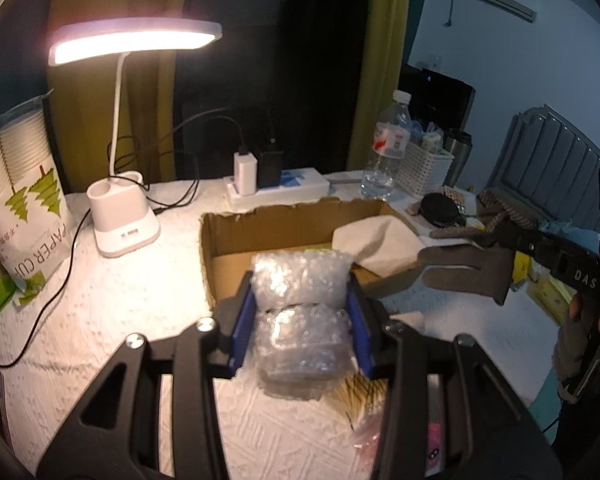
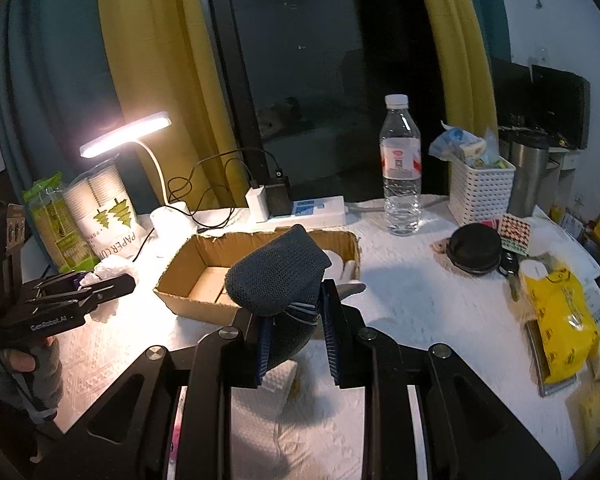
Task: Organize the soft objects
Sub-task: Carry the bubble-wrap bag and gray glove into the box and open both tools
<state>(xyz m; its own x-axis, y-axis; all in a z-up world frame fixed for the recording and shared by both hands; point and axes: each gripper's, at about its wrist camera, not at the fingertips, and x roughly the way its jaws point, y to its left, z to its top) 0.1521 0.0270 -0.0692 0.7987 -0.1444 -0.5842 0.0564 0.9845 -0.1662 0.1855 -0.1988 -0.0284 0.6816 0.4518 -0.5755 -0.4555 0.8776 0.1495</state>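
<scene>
1. The left gripper (image 1: 300, 316) is clamped on a wad of bubble wrap (image 1: 300, 280), its blue pads pressing both sides. The wad hangs just above the near edge of the cardboard box (image 1: 228, 236), which sits toward the middle of the table (image 1: 100, 308), in front of the power strip (image 1: 276, 192).

2. The right gripper (image 2: 296, 332) holds a grey knitted glove (image 2: 276, 276) pinched narrow between its pads. In the left wrist view the glove (image 1: 464, 276) sticks out flat over the box's right edge.

3. Something white and soft, perhaps a cloth (image 1: 380, 248), already lies in the box's far right corner; the glare makes it hard to say what it is.

4. Step in hand, as I read it: both soft things are lifted and carried to the box, neither dropped in yet.

5. The next move calls for bringing each load clear over the box's walls, above the bare floor at its left, then letting the jaws part so the load falls inside.

6. The two grippers are near each other at the box, so going one at a time would avoid a knock.

7. The desk lamp (image 1: 128, 40) at the table's left rear, the water bottle (image 2: 400, 168) and the white basket (image 2: 480, 192) at the back edge stand well apart from the box.
</scene>
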